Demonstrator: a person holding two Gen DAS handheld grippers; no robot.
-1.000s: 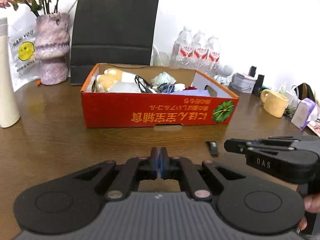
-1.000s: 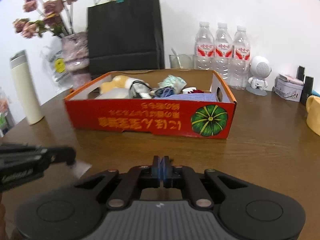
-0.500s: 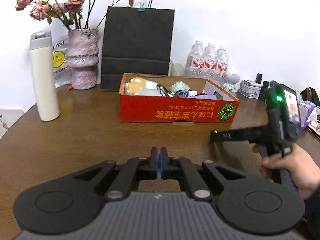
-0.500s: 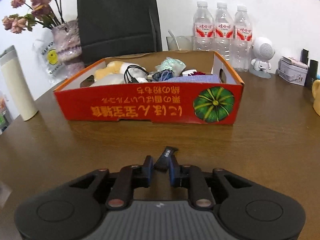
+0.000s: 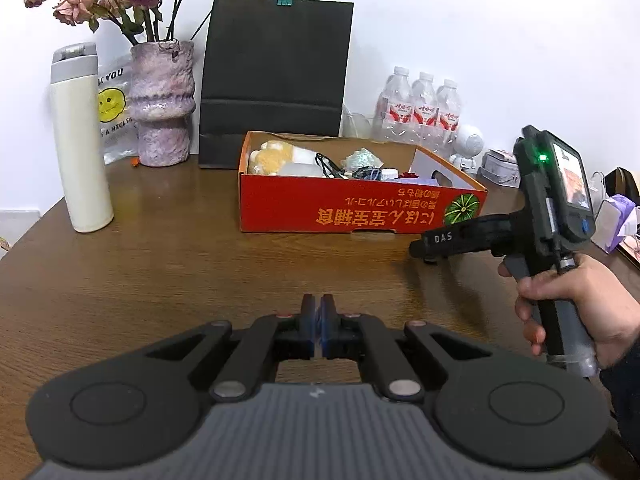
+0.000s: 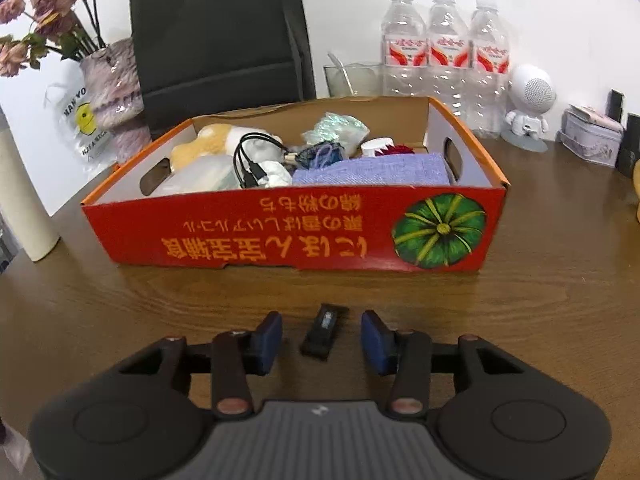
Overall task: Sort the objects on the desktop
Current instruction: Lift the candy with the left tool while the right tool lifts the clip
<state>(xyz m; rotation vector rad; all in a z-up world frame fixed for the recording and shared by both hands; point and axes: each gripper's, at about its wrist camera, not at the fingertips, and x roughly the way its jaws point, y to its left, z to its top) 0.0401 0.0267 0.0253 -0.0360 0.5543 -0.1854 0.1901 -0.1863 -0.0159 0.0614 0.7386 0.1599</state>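
— Tools first: where do we stand?

— Our right tool has just been spreading its jaws, and the small black stick lies flat on the counter between the pads, touched by neither. Our left tool is clenched on nothing, held well back from the red box.

— So which step is this?

— We judge it the approach to a pick-up (the box, already holding a cable and a purple cloth, looks like the destination). Next we need to lower, centre the pads on the stick's long sides, and squeeze.

— Anything unclear?

— What the stick actually is; its label is too small. From the left view, the right tool hides it entirely.
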